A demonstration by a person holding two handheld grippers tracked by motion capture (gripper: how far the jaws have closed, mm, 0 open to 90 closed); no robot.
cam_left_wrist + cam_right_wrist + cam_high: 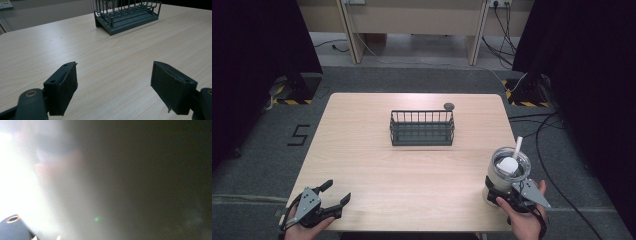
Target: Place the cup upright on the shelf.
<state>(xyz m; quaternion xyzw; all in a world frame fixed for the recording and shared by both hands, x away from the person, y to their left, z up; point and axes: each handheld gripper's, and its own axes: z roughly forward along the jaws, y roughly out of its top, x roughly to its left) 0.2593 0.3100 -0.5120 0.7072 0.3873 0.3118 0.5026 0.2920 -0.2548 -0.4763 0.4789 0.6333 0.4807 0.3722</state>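
the left gripper (332, 196) rests at the near left corner of the table (362, 145), far to the left of the basket (422, 128) and closer to the person. its jaws stand wide apart, with nothing between them; in the left gripper view only bare light wood lies between the two black pads (63, 87), and the basket (126, 15) shows beyond them, well apart from the gripper (113, 87). the basket is a dark wire one and it stands upright near the middle of the table, a little toward the far edge. just behind the right far corner of the basket lies a small dark round thing (449, 106), too small to tell what it is. to the right of the basket and nearer to the person, at the right near edge of the table, stands the cup (508, 167), a pale tumbler with a clear lid and a white straw (517, 146) that leans a little. the right gripper (499, 192) is at the lower part of the cup and seems clamped on it, with the right hand (524, 220) behind. in the right gripper view the pale blurred surface of the cup (37, 182) is very close to the camera.
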